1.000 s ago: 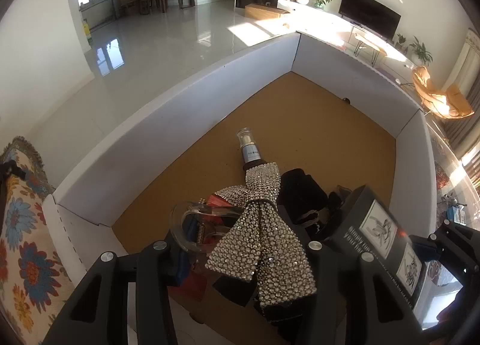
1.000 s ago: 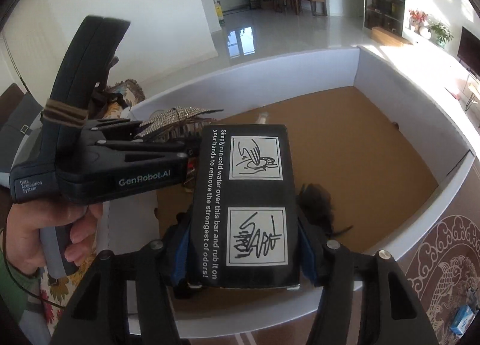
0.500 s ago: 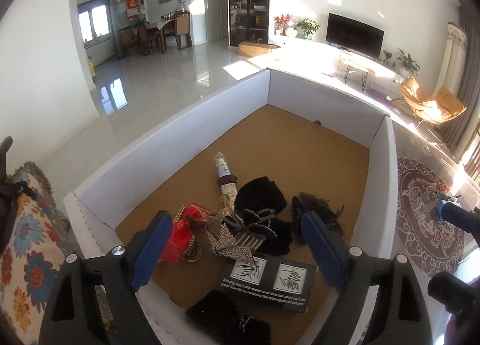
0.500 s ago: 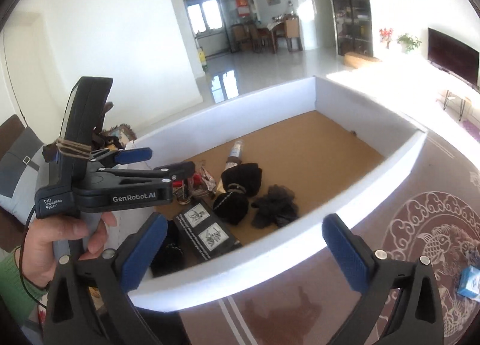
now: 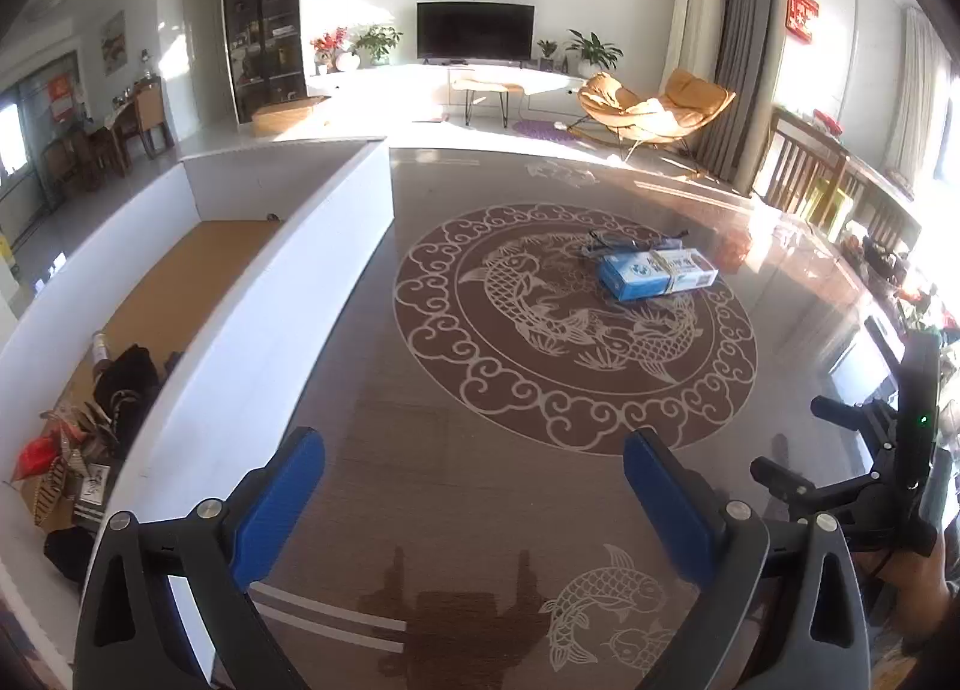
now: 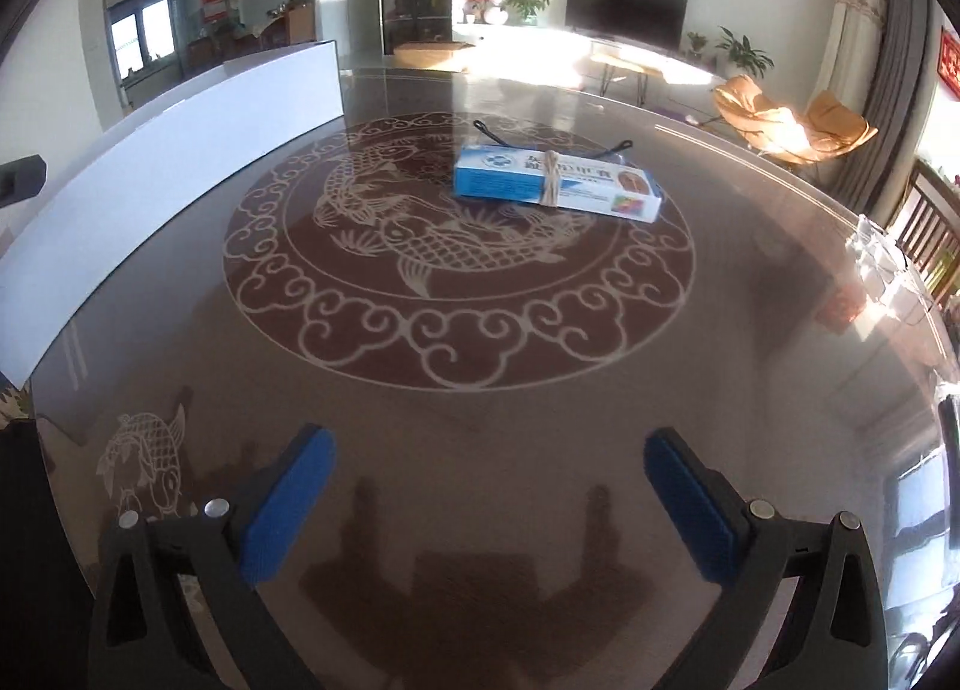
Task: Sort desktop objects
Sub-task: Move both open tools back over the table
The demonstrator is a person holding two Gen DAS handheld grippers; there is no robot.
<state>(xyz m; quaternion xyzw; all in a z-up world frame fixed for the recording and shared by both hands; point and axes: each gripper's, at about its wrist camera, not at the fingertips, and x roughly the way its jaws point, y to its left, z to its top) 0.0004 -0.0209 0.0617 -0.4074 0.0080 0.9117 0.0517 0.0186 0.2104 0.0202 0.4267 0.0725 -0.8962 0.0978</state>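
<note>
A blue and white carton (image 5: 657,273) (image 6: 555,183) with a band tied round it lies on the carp medallion of the brown table (image 5: 480,510). Thin black clips (image 6: 492,131) lie just behind it. My left gripper (image 5: 474,450) hangs over bare tabletop, well short of the carton, its jaws opening with nothing between them. My right gripper (image 6: 489,447) stands open and empty, also short of the carton. The white-walled tray (image 5: 252,342) at the left holds a black pouch (image 5: 129,372), a red item (image 5: 36,453) and a small bottle (image 5: 99,342).
The tray's long white wall (image 6: 180,150) runs along the table's left side. Wooden chair backs (image 5: 804,174) stand past the table's right edge. A hand holds the other gripper's body (image 5: 900,450) at the right of the left wrist view.
Both grippers let go of the sparkly bow and the black box in the tray and opened wide. Both then swung right, out of the tray and over the table.
</note>
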